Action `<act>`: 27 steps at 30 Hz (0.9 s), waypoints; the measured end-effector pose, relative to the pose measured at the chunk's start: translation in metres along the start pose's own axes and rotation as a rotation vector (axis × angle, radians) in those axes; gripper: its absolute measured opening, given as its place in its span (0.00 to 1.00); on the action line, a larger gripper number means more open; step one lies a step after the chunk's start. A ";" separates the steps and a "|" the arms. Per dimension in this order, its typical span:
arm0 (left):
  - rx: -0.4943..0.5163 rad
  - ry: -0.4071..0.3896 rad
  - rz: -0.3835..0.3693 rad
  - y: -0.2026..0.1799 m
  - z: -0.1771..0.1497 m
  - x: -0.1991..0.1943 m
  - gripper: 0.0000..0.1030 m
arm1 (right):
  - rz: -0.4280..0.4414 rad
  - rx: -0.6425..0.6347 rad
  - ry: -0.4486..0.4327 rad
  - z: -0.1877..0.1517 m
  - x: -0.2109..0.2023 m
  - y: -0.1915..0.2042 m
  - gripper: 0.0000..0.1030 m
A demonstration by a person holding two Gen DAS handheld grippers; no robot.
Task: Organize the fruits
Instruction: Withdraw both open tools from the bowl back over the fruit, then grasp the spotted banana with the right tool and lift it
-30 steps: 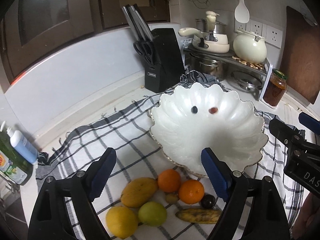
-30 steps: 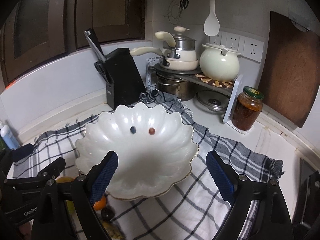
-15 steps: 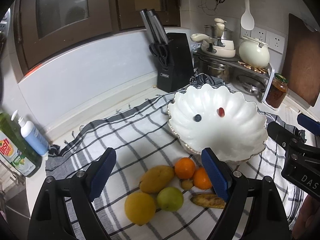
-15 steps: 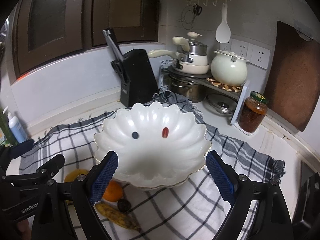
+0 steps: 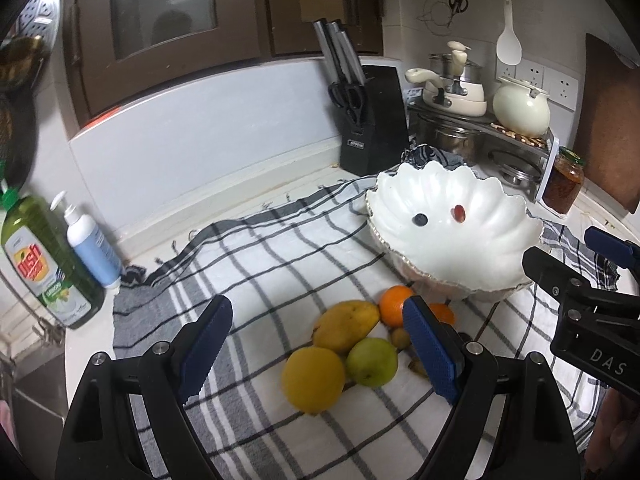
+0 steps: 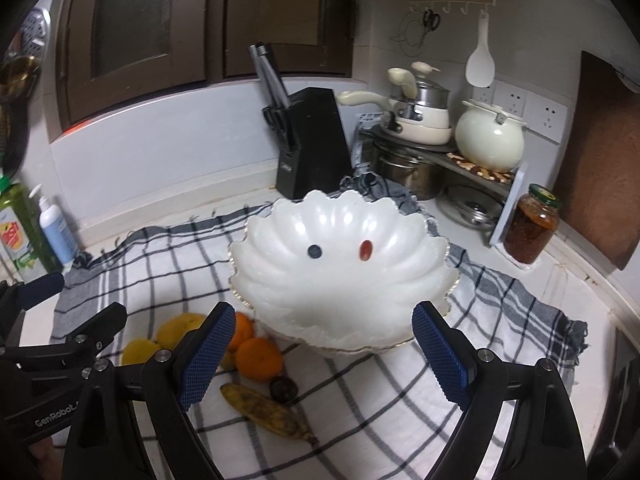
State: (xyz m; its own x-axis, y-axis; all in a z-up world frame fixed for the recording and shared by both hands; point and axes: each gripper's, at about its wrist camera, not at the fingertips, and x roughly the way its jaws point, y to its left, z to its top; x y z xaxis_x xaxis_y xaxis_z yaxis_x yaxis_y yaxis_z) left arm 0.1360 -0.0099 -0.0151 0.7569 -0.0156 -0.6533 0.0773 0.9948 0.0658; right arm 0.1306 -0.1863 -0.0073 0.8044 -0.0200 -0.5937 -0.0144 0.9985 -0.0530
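A white scalloped bowl point(image 5: 472, 248) point(image 6: 344, 280) sits on a checked cloth and holds a dark berry point(image 5: 420, 220) and a red grape point(image 5: 459, 213). In front of it lie a mango point(image 5: 346, 326), a lemon point(image 5: 313, 379), a green pear point(image 5: 372, 362), two oranges point(image 5: 394, 306) point(image 6: 258, 358), a spotted banana point(image 6: 266, 408) and a dark plum point(image 6: 283, 389). My left gripper point(image 5: 316, 348) is open and empty above the fruit pile. My right gripper point(image 6: 320, 354) is open and empty in front of the bowl.
A black knife block point(image 5: 374, 120) stands behind the bowl. A rack with pots point(image 5: 480, 120) and a jar point(image 5: 564, 186) are at the back right. A green dish soap bottle point(image 5: 44, 260) and a pump bottle point(image 5: 92, 248) stand at the left.
Both grippers have pulled back and up from the bowl. The fruit pile and bowl now look farther away. Nothing was grasped.
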 end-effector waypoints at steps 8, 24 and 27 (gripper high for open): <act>-0.093 0.024 0.064 0.009 -0.029 -0.007 0.89 | 0.061 -0.065 0.021 -0.018 0.007 0.009 0.88; -0.265 0.099 0.246 0.009 -0.086 -0.010 0.96 | 0.254 -0.279 0.084 -0.062 0.034 0.028 0.78; -0.310 0.108 0.274 0.007 -0.097 -0.012 0.97 | 0.299 -0.337 0.096 -0.068 0.037 0.032 0.77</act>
State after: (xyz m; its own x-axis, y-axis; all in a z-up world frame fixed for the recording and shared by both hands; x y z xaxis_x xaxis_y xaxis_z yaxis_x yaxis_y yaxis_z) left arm 0.0646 0.0072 -0.0800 0.6487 0.2473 -0.7197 -0.3281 0.9442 0.0288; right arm 0.1197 -0.1581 -0.0851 0.6773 0.2456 -0.6935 -0.4424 0.8891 -0.1172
